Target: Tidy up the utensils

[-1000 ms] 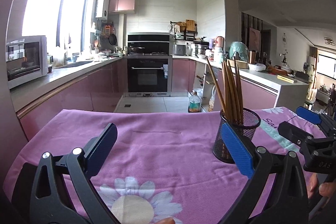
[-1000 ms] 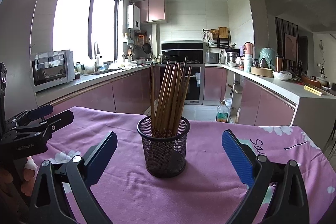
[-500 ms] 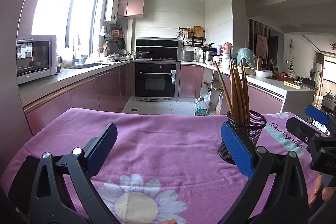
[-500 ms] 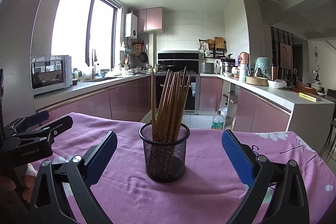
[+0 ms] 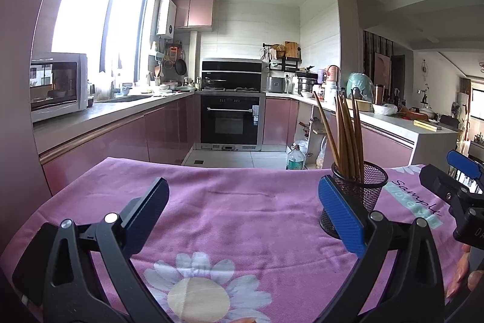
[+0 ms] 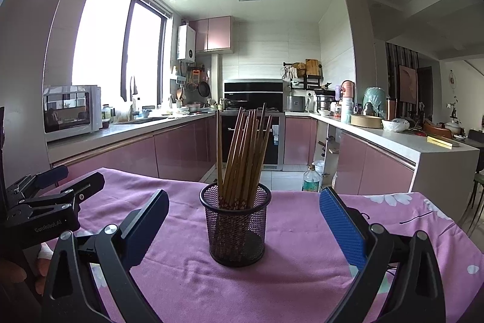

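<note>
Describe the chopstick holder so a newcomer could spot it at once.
Start at the pink cloth covering the table in the foreground. The holder stands upright on it, straight ahead of the open right gripper. It is a round black mesh cup bristling with brown chopsticks, the only thing standing on the cloth.

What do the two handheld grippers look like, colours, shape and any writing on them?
Both look alike. The right gripper has black plastic scissor-style arms with silver pivot bolts and flat blue ribbed pads. The left gripper is the same build; seen from the right wrist view, its black body carries small white lettering, too small to read surely.
</note>
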The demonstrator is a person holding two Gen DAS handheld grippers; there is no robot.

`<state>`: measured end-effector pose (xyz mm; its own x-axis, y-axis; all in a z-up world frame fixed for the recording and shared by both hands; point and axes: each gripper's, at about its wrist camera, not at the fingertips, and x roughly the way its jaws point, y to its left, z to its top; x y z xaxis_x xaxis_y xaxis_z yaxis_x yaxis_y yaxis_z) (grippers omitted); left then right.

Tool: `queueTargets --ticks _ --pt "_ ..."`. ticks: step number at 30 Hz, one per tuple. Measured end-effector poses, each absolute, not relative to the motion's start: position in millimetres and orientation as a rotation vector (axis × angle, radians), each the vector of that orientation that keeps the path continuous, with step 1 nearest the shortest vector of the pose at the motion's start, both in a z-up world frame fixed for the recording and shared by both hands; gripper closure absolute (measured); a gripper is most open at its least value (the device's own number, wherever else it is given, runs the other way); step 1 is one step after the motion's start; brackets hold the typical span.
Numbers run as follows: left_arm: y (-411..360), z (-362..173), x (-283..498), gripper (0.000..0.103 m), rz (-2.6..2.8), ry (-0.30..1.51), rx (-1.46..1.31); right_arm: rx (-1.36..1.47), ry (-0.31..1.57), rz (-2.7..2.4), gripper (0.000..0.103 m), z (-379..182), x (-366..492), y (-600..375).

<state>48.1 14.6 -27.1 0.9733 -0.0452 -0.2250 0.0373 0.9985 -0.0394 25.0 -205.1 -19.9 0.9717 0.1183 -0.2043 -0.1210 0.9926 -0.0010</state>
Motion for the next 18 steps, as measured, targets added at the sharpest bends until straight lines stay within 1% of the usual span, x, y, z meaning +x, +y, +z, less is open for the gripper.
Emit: queueTargets --ticks 18 --pt "12.8 -26.3 46.1 0.006 -0.033 0.214 -0.031 -0.010 0.194 0.114 0.007 -17.9 22.9 -204.7"
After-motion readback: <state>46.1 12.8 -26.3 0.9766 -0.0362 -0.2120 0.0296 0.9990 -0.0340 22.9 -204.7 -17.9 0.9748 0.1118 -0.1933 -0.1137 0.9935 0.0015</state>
